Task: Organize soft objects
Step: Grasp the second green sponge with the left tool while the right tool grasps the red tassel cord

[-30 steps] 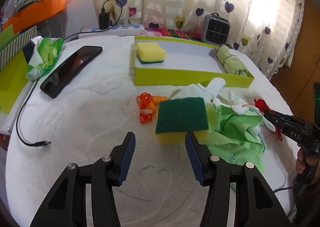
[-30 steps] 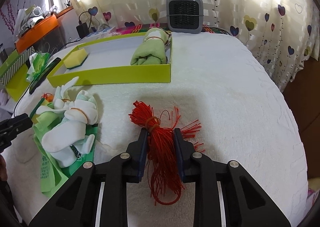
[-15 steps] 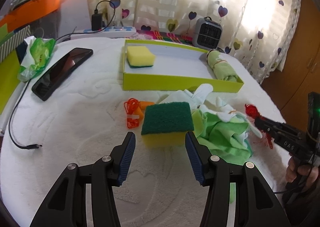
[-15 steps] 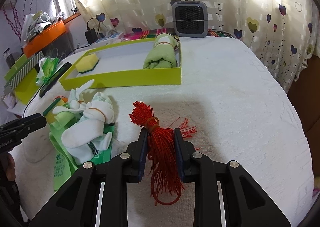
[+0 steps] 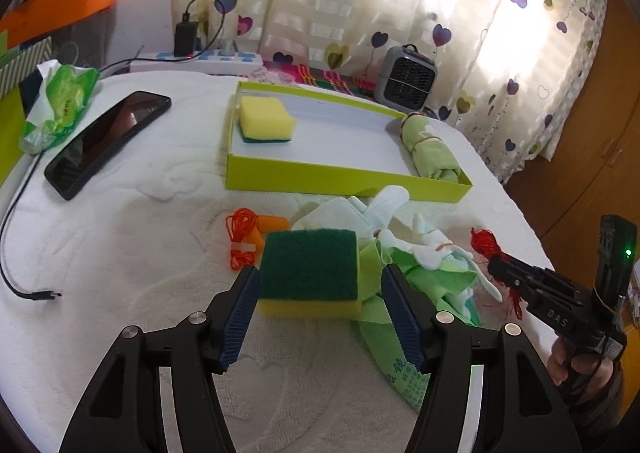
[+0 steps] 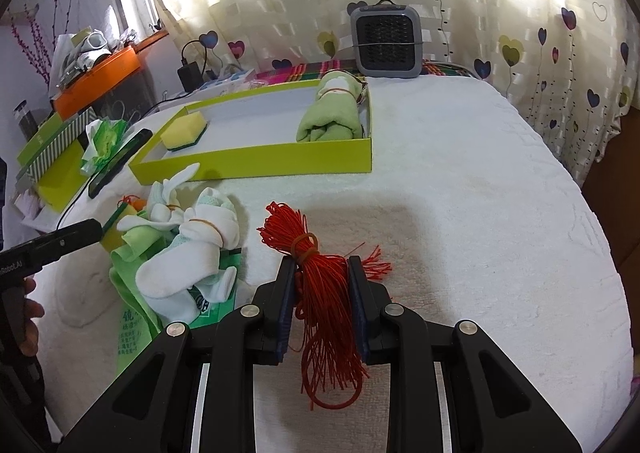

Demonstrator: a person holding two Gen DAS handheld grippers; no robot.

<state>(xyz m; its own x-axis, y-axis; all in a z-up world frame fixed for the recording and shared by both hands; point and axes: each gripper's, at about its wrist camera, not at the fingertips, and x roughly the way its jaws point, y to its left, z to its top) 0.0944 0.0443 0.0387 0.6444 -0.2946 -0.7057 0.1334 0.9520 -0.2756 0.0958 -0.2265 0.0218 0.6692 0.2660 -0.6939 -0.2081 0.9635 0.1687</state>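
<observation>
My left gripper (image 5: 318,293) is open, its fingers on either side of a green-topped yellow sponge (image 5: 310,271) lying on the white towel. My right gripper (image 6: 323,285) is shut on a bundle of red string (image 6: 320,285) and holds it above the towel; it also shows in the left wrist view (image 5: 502,269). A lime tray (image 5: 344,177) holds another yellow sponge (image 5: 266,123) and a rolled green cloth (image 5: 430,147). White socks (image 6: 192,249) lie on a green cloth (image 5: 432,281). An orange string bundle (image 5: 240,237) lies beside the sponge.
A black phone (image 5: 106,141), a green tissue pack (image 5: 60,105) and a loose cable (image 5: 24,285) lie at the left. A small grey heater (image 6: 386,39) stands behind the tray. A power strip (image 5: 200,59) sits at the back.
My left gripper has moved forward so its fingers now flank the green-topped sponge. My right gripper has lifted the red string higher off the towel.
</observation>
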